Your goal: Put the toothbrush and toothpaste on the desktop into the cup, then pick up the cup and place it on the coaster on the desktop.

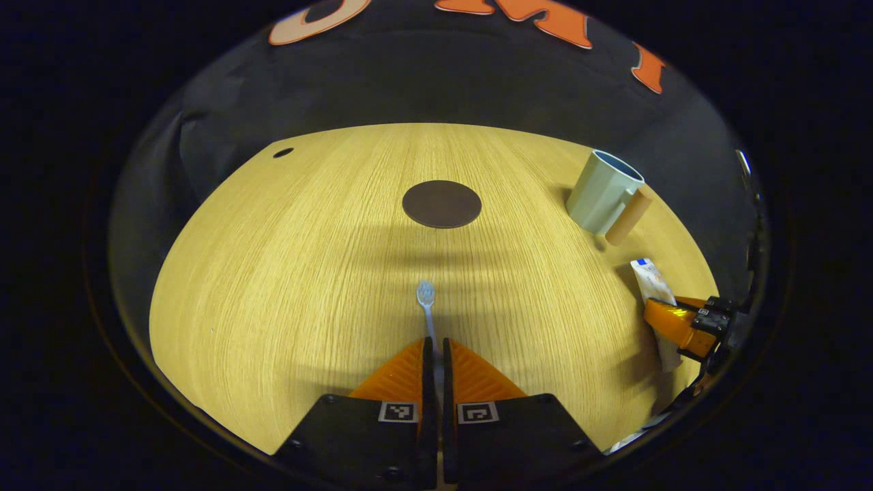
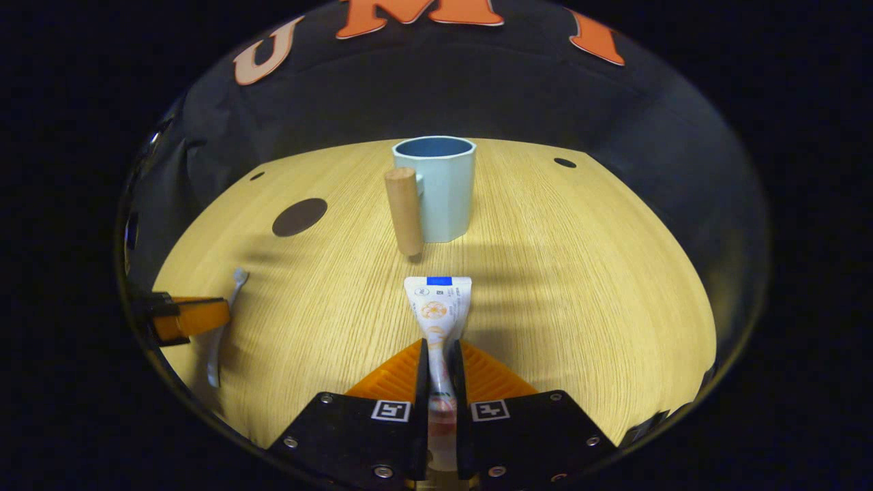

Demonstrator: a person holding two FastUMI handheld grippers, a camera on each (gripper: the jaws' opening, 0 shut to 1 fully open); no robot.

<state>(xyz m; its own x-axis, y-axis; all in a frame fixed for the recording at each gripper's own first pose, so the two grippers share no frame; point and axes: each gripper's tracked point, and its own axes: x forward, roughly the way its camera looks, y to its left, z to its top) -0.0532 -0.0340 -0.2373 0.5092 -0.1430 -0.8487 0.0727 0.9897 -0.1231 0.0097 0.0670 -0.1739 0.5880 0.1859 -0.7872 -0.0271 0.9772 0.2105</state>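
In the left gripper view the left tongs are drawn in on the handle of the toothbrush, both fingers pressing on it so that only a thin slot shows between them; the brush runs straight ahead from the fingertips, its bristled head pointing toward the dark round coaster, which lies flat farther up the wooden bench and well apart from the brush. To the right in that view stands the pale blue cup, upright, with its wooden cylinder handle on the side facing the bench's near edge, and near it the right tongs sit across the toothpaste. In the right gripper view the right tongs pinch the toothpaste tube by its lower part, a finger on each side of it; the tube's flat crimped end sticks out ahead of the fingertips and points at the cup, which stands just beyond it with its open mouth up and its handle toward the camera's left. The tube's end and the cup are apart. Farther left in this view lie the coaster and, at the edge, the left tongs on the toothbrush.
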